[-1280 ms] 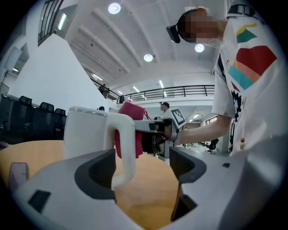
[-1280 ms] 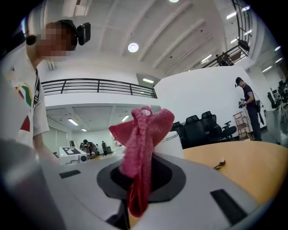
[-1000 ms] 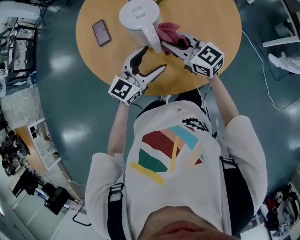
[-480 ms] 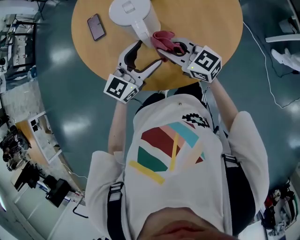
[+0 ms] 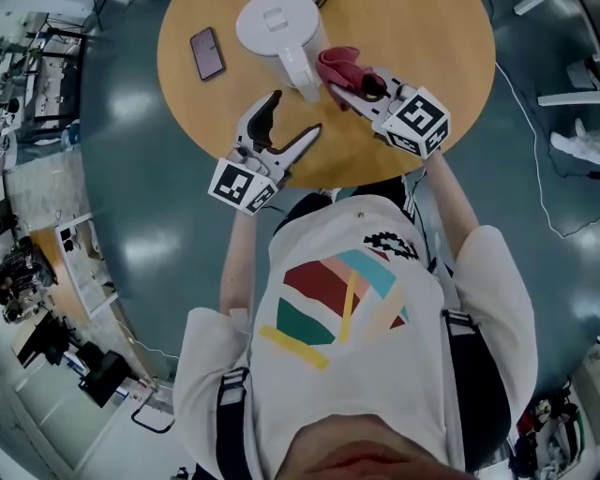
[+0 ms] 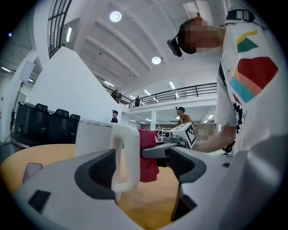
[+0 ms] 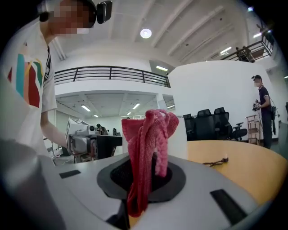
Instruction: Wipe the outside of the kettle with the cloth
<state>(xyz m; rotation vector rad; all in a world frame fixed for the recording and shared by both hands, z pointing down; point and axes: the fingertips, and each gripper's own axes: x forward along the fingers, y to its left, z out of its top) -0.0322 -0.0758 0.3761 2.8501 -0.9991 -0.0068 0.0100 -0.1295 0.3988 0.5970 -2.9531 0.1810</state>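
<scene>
Kettle (image 5: pixel 278 33): white, upright on the round counter (image 5: pixel 431 37), handle toward the person.
Cloth (image 5: pixel 337 64): red, clamped in the right gripper (image 5: pixel 342 84) fingers, seemingly touching the kettle's handle side.
Left gripper (image 5: pixel 295 114): fingers spread wide, empty, near the handle.

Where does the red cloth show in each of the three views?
Head view: cloth top centre, right of the kettle.
Left gripper view: cloth centre, just right of the kettle handle.
Right gripper view: cloth centre, pinched between the jaws.
Shared landmark: the white kettle.
</scene>
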